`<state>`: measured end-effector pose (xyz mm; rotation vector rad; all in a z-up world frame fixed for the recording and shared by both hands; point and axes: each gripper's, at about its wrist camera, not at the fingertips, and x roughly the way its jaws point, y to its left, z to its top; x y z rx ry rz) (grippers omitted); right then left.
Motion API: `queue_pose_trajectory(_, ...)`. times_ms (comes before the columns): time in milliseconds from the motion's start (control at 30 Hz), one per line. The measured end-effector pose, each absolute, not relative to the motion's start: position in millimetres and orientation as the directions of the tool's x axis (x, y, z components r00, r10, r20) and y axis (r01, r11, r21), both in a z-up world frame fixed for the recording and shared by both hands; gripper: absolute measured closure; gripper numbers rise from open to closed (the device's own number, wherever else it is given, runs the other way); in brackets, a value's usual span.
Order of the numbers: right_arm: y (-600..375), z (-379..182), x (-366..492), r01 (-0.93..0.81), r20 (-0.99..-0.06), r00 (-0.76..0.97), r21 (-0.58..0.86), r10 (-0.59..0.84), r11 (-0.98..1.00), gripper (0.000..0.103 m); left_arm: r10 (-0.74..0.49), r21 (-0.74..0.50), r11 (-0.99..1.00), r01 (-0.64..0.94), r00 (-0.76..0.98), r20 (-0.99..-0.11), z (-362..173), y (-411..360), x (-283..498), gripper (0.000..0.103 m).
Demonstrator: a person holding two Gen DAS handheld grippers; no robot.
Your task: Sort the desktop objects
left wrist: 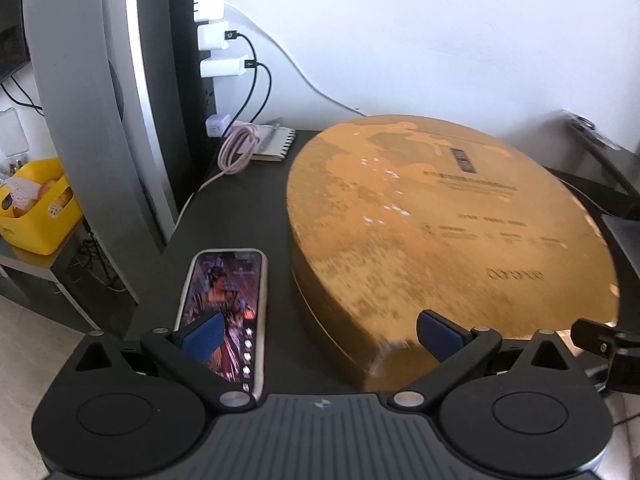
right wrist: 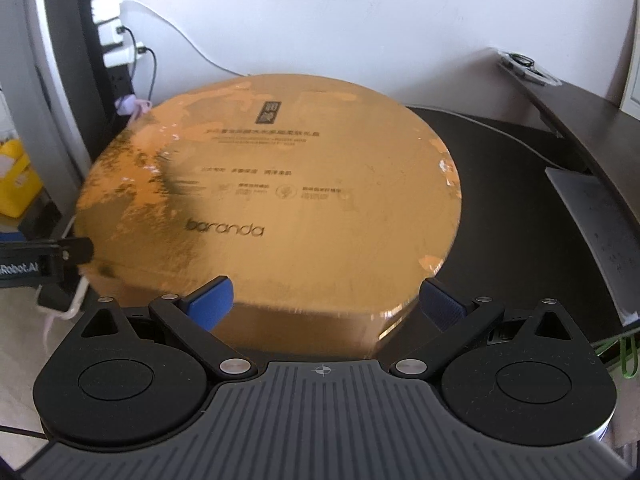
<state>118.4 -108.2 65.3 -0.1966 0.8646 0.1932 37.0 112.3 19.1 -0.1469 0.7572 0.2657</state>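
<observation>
A big round gold box (left wrist: pixel 448 224) (right wrist: pixel 276 196) with black print lies flat on the dark desk (left wrist: pixel 240 208). A phone (left wrist: pixel 226 312) with a lit screen lies left of it, near the front edge. My left gripper (left wrist: pixel 322 334) is open, one blue pad over the phone, the other at the box's near rim. My right gripper (right wrist: pixel 326 304) is open too, its pads either side of the box's front edge. Part of the right gripper shows at the right edge of the left wrist view.
A coiled pink cable (left wrist: pixel 238 146) rests on a spiral notebook (left wrist: pixel 276 142) at the back left. A power strip with white chargers (left wrist: pixel 214 36) runs up the wall. A yellow basket (left wrist: pixel 34 204) sits lower left. Papers (right wrist: pixel 596 232) lie right of the box.
</observation>
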Motion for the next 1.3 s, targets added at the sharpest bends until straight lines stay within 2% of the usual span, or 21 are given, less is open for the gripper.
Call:
queue_pose_trajectory(267,-110.8,85.0,77.1,-0.250,-0.750,0.651,-0.065,0.117,0.966,0.001,0.124,-0.063,0.969,-0.237,0.696,-0.707,25.8,91.7,10.4,0.000)
queue_pose_trajectory(767,-121.2,105.1,19.2,-0.243,-0.719,0.680,-0.037,0.143,0.969,0.000,0.072,-0.053,0.988,-0.147,0.731,-0.678,38.7,57.3,-33.0,0.000)
queue_pose_trajectory(1300,-133.2,94.1,15.0,-0.204,-0.743,0.661,-0.046,0.103,0.978,0.000,0.072,-0.029,0.991,-0.131,0.700,-0.711,17.9,41.4,-28.6,0.000)
